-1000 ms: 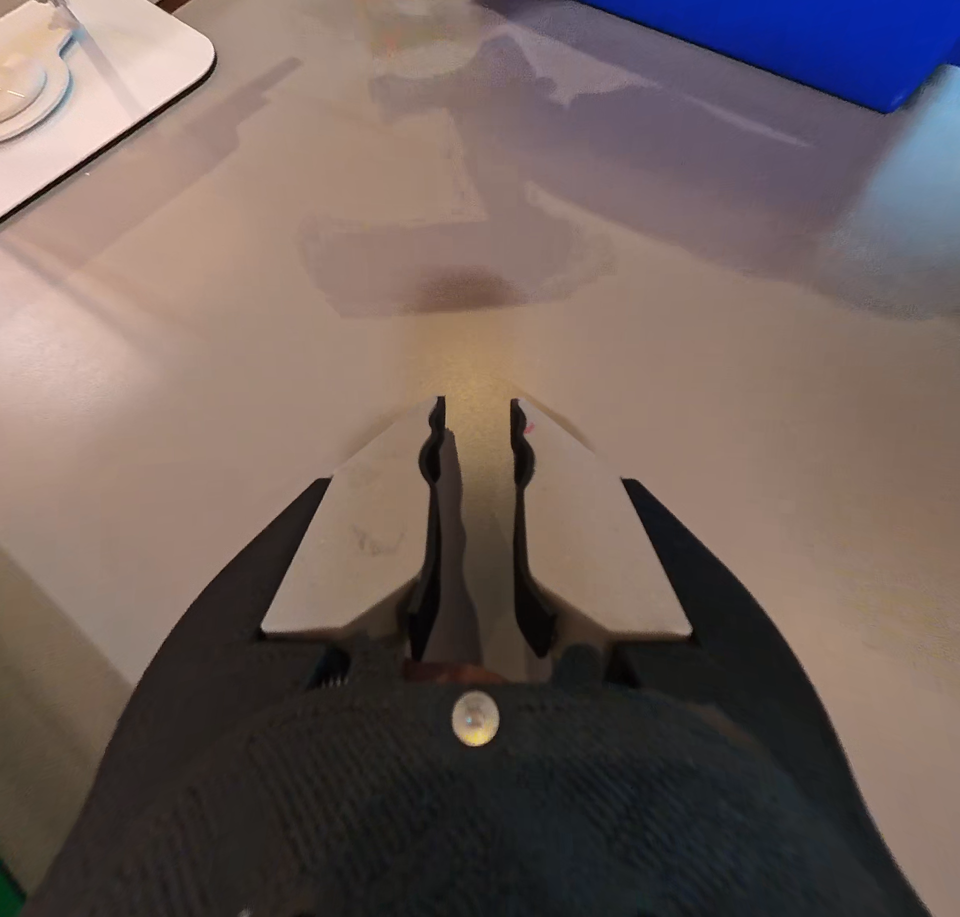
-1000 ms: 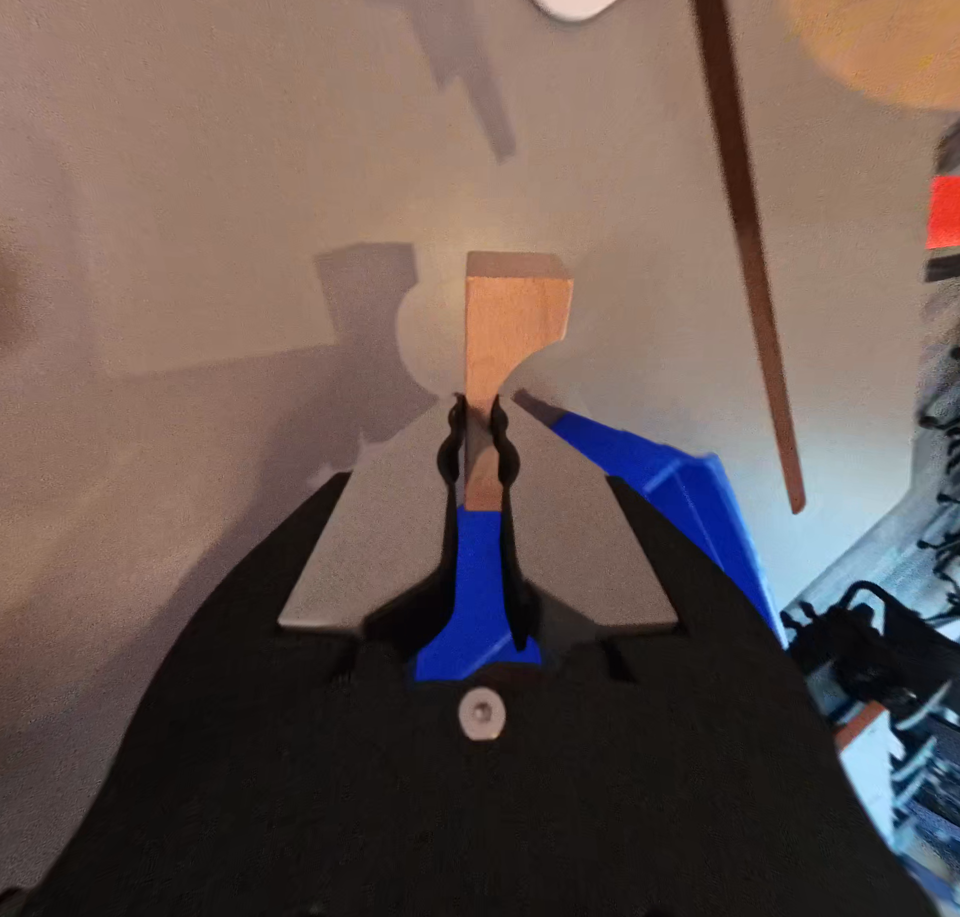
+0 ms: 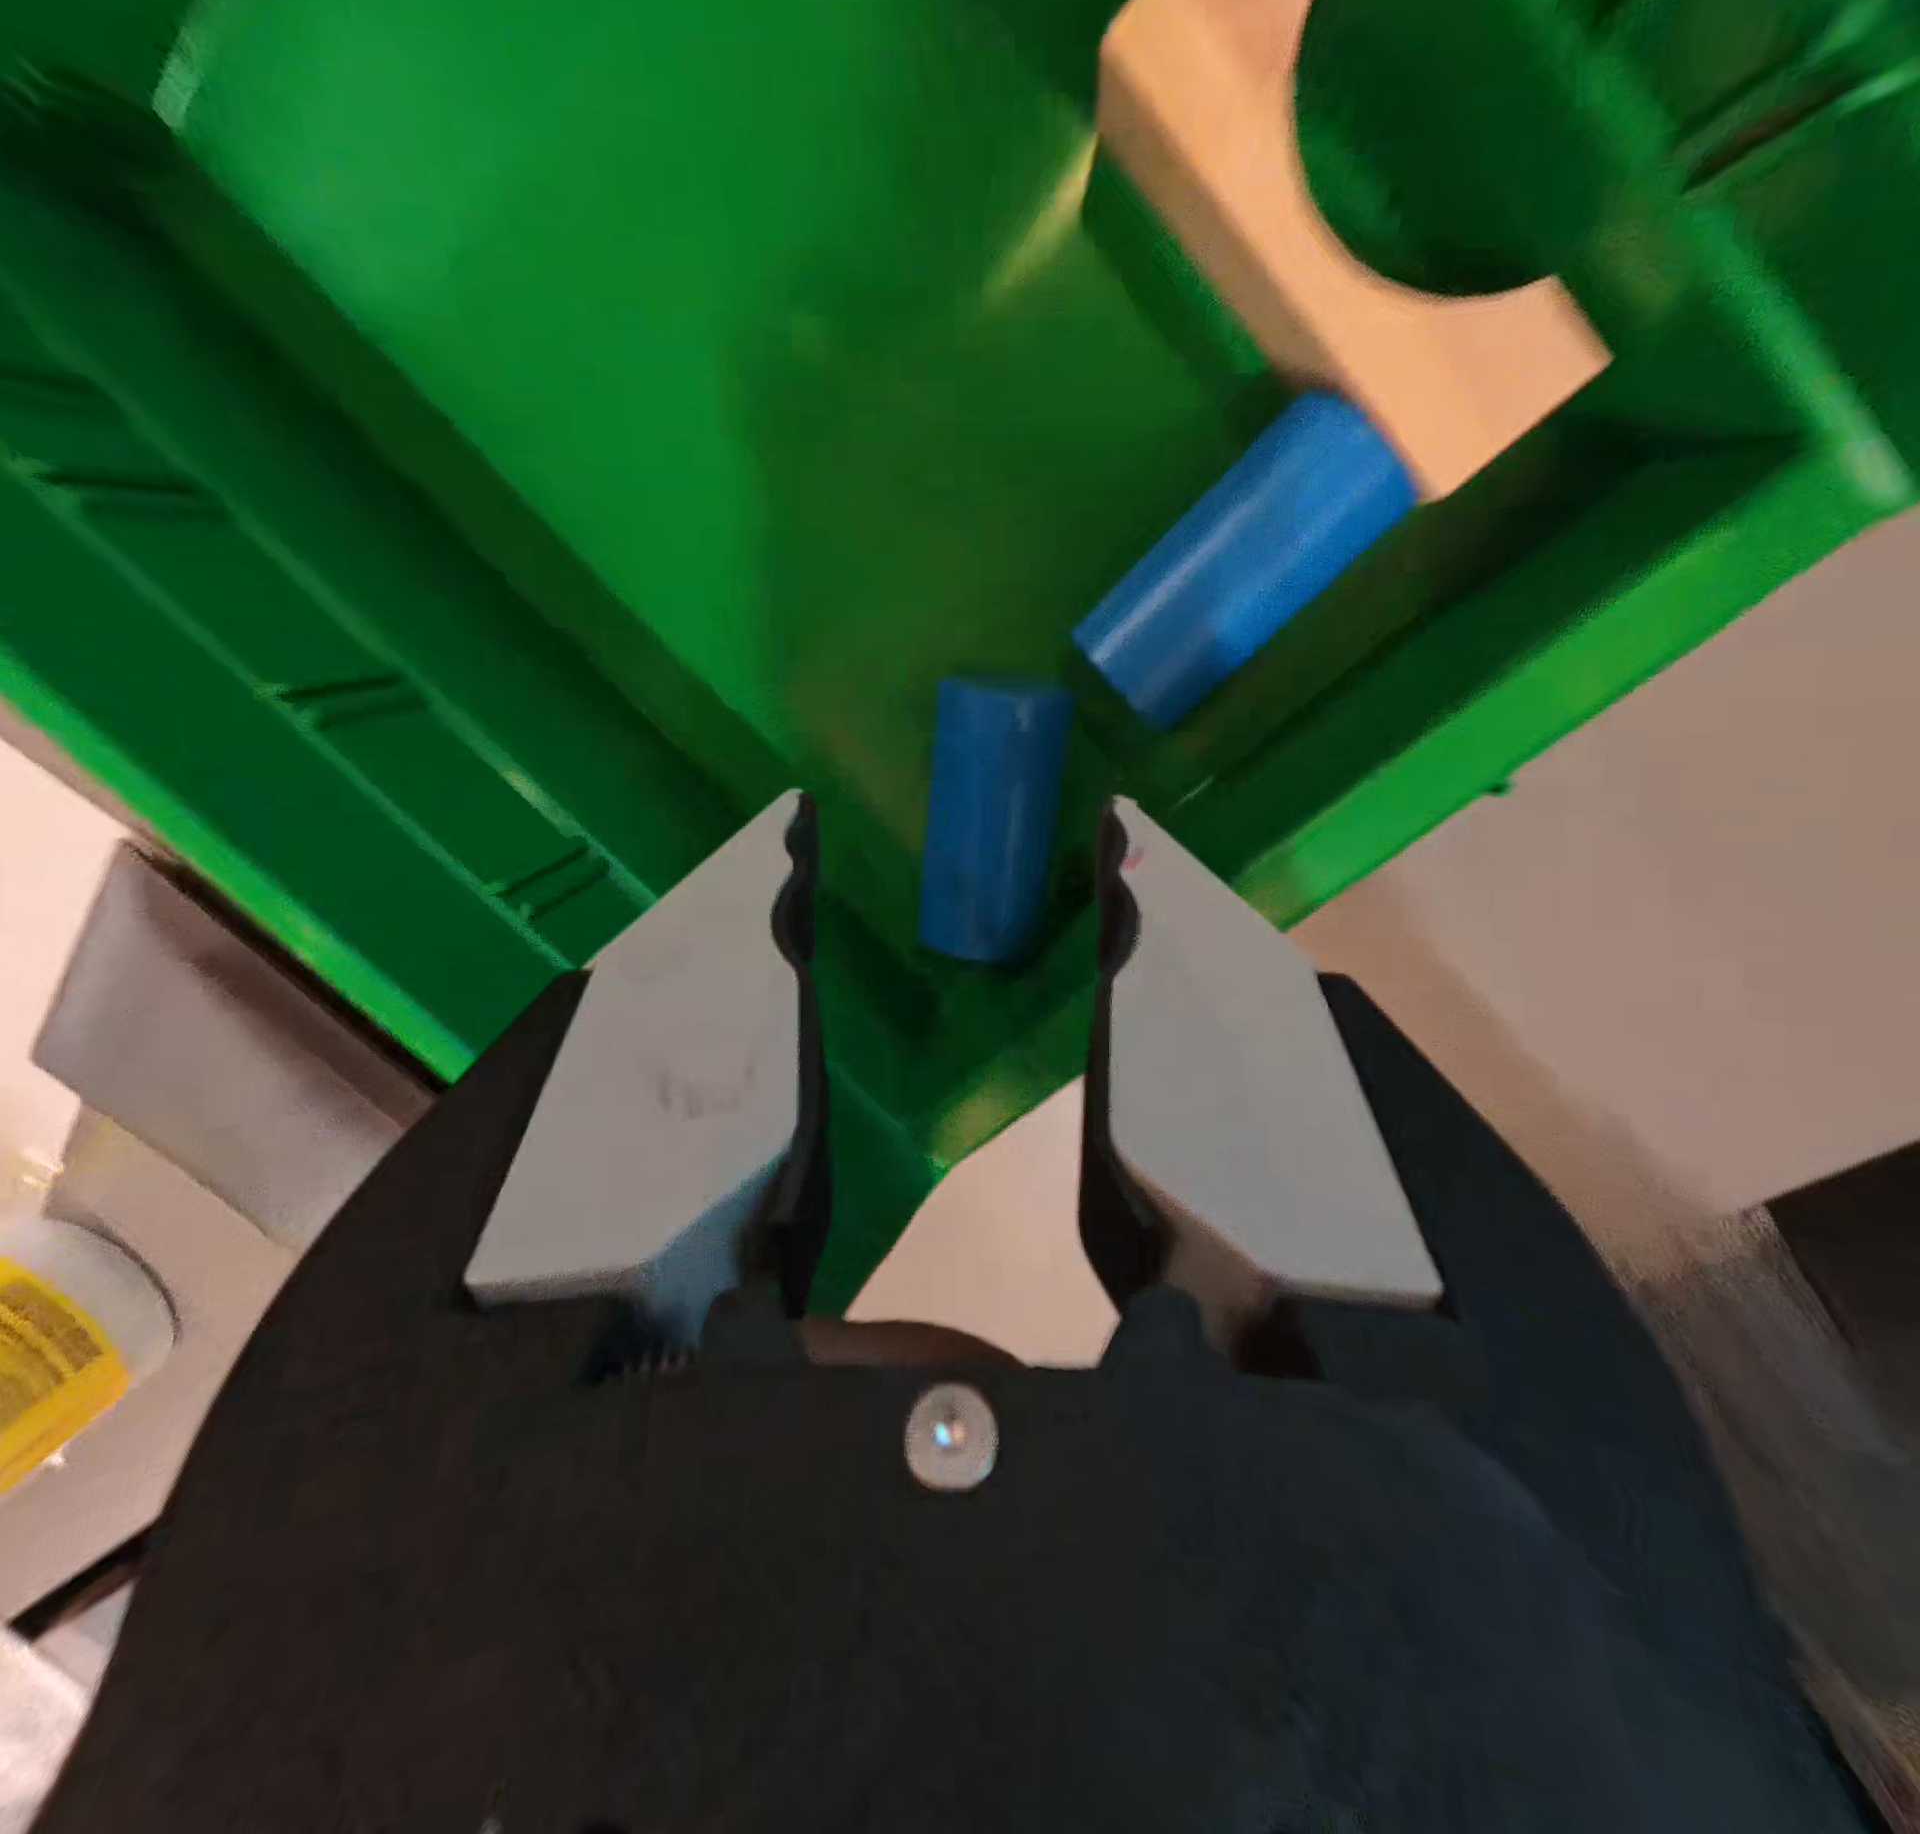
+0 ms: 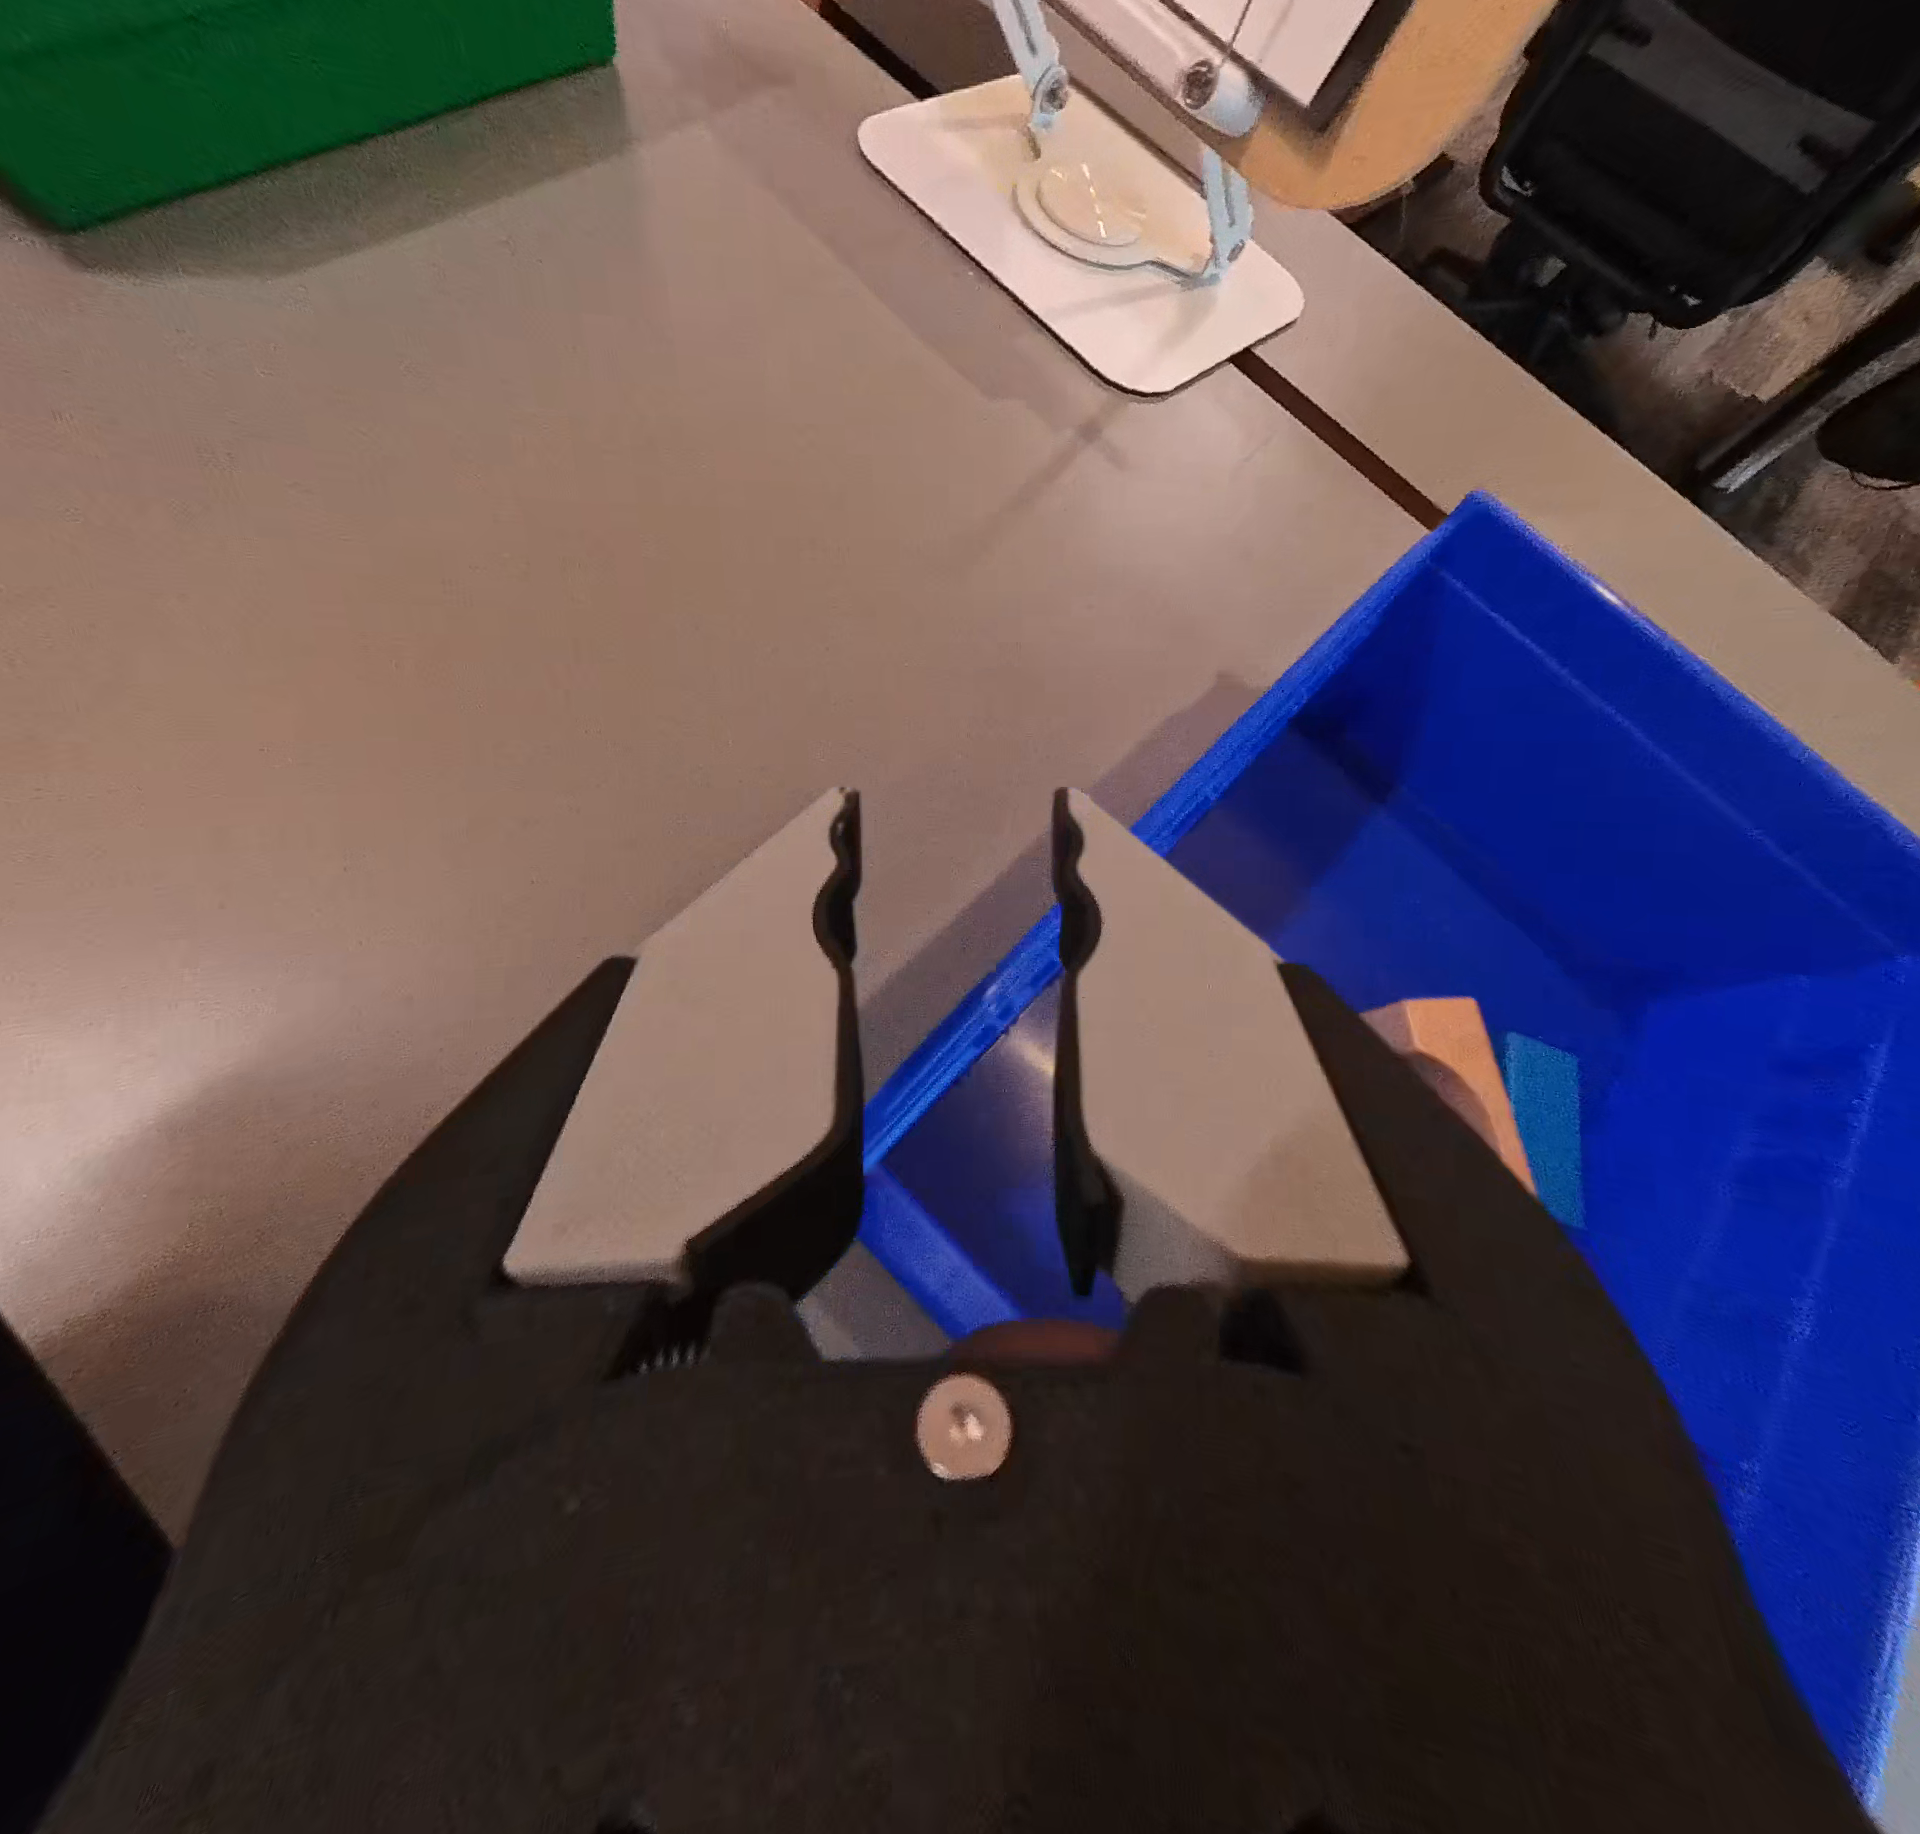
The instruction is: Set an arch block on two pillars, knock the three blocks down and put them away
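In the left wrist view my left gripper (image 3: 958, 810) is open and empty, hovering over a corner of a green bin (image 3: 1558, 662). Two blue cylinder blocks lie in the bin: one (image 3: 987, 818) right between my fingertips, the other (image 3: 1247, 558) beyond it. A wooden arch block (image 3: 1299, 257) lies further in. In the right wrist view my right gripper (image 4: 955, 797) is open and empty over the near rim of a blue bin (image 4: 1320, 662). A wooden block (image 4: 1455, 1057) and a blue block (image 4: 1548, 1109) lie in it, partly hidden by my right finger.
The green bin also shows in the right wrist view (image 4: 260, 49), at the far left of the grey table. A white stand base (image 4: 1091, 257) sits at the table's far edge, with black chairs (image 4: 1714, 122) behind. A grey box (image 3: 208, 1036) and a yellow-labelled item (image 3: 52, 1348) lie left of the green bin. My right fingertips sit around 55 cm from my left ones. The yellow-labelled item (image 3: 52, 1348) sits 35 cm or so from the ends of my left fingers.
My right gripper has opened and let go of the wooden arch block, and now points over the blue bin's rim. My left gripper has opened and moved from bare table to over the green bin.
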A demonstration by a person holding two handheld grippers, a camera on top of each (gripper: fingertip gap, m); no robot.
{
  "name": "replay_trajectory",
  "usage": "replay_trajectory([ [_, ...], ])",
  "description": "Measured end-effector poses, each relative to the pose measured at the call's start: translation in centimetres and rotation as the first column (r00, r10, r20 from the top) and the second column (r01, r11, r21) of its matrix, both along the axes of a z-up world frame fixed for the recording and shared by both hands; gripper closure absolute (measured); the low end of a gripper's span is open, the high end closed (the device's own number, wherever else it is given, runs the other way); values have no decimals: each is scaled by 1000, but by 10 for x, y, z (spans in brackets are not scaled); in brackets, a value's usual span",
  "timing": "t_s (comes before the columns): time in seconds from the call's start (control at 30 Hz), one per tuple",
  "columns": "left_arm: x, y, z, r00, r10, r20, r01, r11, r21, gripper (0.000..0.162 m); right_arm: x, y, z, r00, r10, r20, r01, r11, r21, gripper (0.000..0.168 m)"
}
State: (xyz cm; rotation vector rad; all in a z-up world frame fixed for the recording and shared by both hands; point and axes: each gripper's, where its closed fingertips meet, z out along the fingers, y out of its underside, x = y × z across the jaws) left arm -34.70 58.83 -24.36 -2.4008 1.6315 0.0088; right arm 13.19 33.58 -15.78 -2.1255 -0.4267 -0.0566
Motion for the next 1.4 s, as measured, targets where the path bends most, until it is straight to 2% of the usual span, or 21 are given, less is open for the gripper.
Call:
replay_trajectory([
  [0.1, -8, 1, -24, 993, -13, -121, 5, 998, -65, 110, -11, -9, -1, 999, 29, -23, -28, 1000, 11, 134],
  [0.17, -11, 1, -36, 982, -20, -190, 0, 994, -107, 116, -24, -13, -4, 996, 65, -57, -65, 998, 2, 133],
  [0.2, -7, 3, -38, 982, -14, -189, -7, 994, -113, 131, -31, -15, -6, 994, 86, -68, -87, 996, -4, 133],
  [0.37, -4, 9, -33, 977, -43, -210, 34, 998, -47, 131, -78, -16, -28, 968, 214, -131, -218, 976, -20, 134],
  [0.43, 4, 23, -13, 994, -11, -104, 20, 996, 85, 131, -94, -13, -36, 956, 249, -157, -256, 966, -26, 134],
  [0.5, 29, 28, 25, 991, -4, 132, -24, 977, 210, 132, -110, -7, -41, 943, 280, -182, -288, 957, -19, 133],
  [0.57, 70, 6, 74, 903, -111, 415, -8, 962, 274, 132, -125, 0, -40, 927, 316, -203, -322, 947, 5, 132],
  [0.63, 119, -35, 120, 724, -237, 648, 40, 952, 303, 132, -142, 10, -32, 906, 356, -229, -354, 934, 54, 130],
  [0.7, 165, -79, 147, 546, -318, 775, 97, 943, 319, 132, -157, 20, -18, 878, 399, -263, -381, 917, 121, 129],
  [0.77, 212, -116, 154, 409, -360, 838, 130, 932, 337, 133, -159, 33, -4, 878, 390, -279, -352, 919, 175, 130],
  [0.83, 260, -144, 140, 332, -375, 866, 145, 927, 346, 133, -148, 45, 6, 894, 331, -302, -278, 938, 205, 130],
  [0.9, 306, -160, 111, 313, -399, 862, 172, 916, 362, 133, -132, 53, 8, 905, 269, -328, -207, 955, 211, 131],
  [0.97, 344, -171, 74, 332, -408, 851, 253, 907, 336, 133, -116, 61, 1, 919, 201, -338, -142, 971, 190, 130],
  [1.03, 367, -171, 47, 375, -419, 827, 275, 902, 333, 133, -105, 68, -9, 925, 162, -343, -110, 980, 166, 129],
  [1.23, 376, -174, 40, 390, -474, 790, 271, 878, 393, 133, -117, 84, -27, 849, 176, -498, -139, 984, 112, 122],
  [1.3, 374, -173, 38, 394, -474, 788, 262, 879, 398, 133, -121, 89, -36, 861, 164, -481, -147, 986, 72, 129],
  [1.33, 373, -172, 36, 402, -475, 783, 257, 879, 401, 133, -127, 88, -39, 859, 178, -480, -173, 983, 54, 139],
  [1.4, 372, -170, 33, 418, -476, 774, 251, 879, 405, 133, -128, 92, -44, 887, 163, -432, -161, 986, 42, 139],
])
